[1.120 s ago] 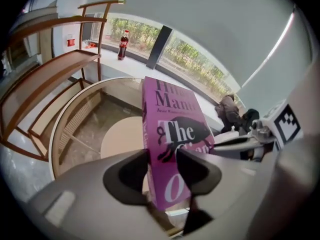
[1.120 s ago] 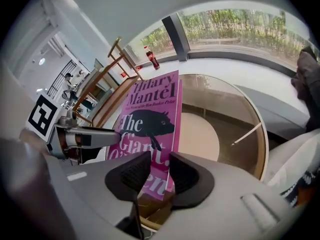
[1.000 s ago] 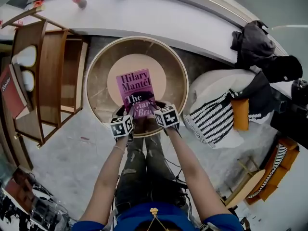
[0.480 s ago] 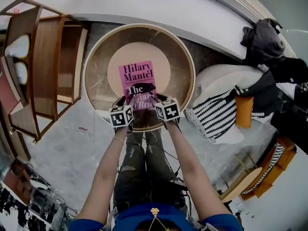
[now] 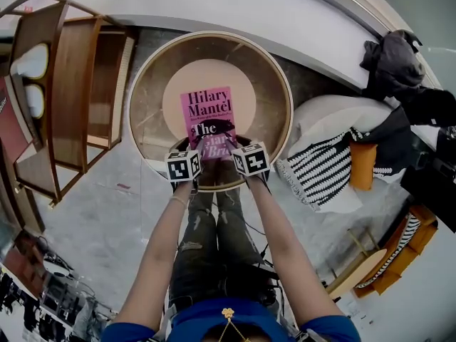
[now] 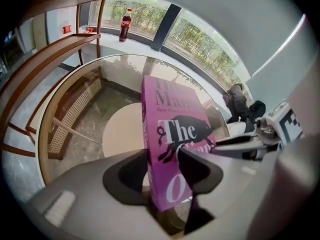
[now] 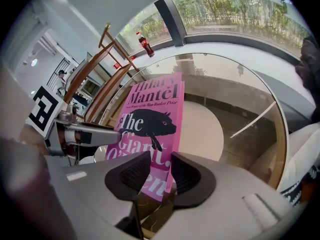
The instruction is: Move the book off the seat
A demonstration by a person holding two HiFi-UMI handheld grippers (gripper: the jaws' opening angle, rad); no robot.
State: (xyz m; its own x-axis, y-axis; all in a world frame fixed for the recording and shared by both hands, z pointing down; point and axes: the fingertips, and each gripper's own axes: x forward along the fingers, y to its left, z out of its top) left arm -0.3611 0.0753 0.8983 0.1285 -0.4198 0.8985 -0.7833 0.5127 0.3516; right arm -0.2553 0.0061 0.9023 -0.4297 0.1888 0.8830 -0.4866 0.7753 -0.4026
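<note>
Both bare arms reach straight forward and down, the left arm and right arm drawing in until the wrists sit close together. Each hand grips a hand-held gripper, marker cubes uppermost and side by side. The left hand-held gripper has its jaws opening, with the near end of the book between them and slack around it. The right hand-held gripper has its pads closed on the book's near edge.
</note>
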